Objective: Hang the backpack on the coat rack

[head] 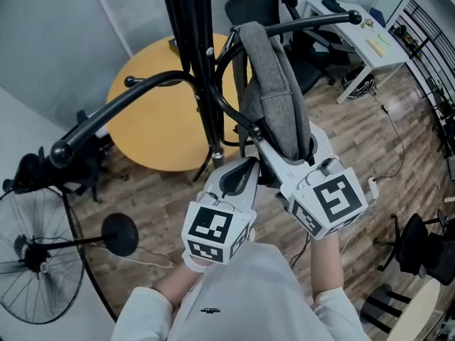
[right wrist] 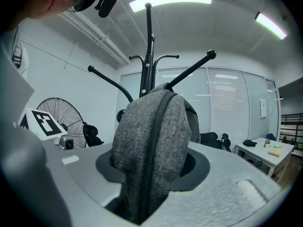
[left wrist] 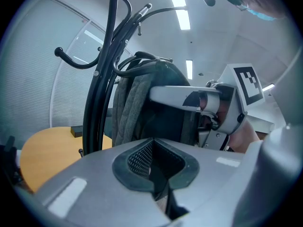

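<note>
Backpack (head: 274,98) on coat rack (head: 190,55), twelve o'clock (hooked, I think). Right gripper (right wrist: 154,162) loose around it, left gripper (left wrist: 152,167) pinched shut: back out gently.

Office with desk (head: 371,42), swivel chair (head: 250,0)

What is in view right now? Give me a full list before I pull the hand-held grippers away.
Coat rack: one, black, centre.
Backpack: one, grey, up against the rack's right side, lower end between the right jaws.
Table: one, round, yellow wood, behind the rack.
Fan: one, black, on the floor at left.
Desk: one, white, top right.
Office chair: at least one, black, beyond the backpack.
Left hand-held gripper: one, grey, low centre, jaws together, nothing held.
Right hand-held gripper: one, grey, right of it, jaws apart around the backpack.
Sleeves: two, pale grey, bottom edge.
</note>
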`<state>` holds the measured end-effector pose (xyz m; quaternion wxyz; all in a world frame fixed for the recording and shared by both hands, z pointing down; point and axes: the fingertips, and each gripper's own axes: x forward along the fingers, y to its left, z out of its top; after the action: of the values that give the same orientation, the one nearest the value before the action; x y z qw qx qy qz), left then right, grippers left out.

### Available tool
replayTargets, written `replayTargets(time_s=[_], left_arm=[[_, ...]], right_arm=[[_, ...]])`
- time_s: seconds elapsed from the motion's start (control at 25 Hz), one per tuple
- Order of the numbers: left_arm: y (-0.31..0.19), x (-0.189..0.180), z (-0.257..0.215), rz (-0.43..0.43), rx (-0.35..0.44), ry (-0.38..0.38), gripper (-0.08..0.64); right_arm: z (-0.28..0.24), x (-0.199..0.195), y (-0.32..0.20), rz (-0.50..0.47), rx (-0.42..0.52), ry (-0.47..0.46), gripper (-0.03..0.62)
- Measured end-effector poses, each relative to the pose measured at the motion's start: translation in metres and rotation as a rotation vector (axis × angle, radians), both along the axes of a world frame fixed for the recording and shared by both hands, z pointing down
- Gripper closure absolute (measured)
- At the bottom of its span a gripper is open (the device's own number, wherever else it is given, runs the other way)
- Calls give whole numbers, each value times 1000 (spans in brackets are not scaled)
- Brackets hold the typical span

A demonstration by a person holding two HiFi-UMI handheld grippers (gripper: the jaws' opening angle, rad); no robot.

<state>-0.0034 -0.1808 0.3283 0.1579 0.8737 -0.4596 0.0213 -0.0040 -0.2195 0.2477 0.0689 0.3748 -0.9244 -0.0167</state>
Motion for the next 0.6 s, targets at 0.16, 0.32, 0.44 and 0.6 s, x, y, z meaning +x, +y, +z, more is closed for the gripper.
replayTargets(time_s=[0.16,0.32,0.44,0.6], left_arm=[[1,-4,-1,-11,5,-4,543],[0,-4,-2,-14,7,-7,543],[-1,-2,-3,-10,7,-8,543],[0,0,-3,-4,8,-12,543]], right_arm=[[1,-2,-1,4,-3,-7,402],[3,-2,2,-10,-19,-6,373],[3,-3,5,-29,-37,-23,338],[3,0,9,-31,-44,-33,328]])
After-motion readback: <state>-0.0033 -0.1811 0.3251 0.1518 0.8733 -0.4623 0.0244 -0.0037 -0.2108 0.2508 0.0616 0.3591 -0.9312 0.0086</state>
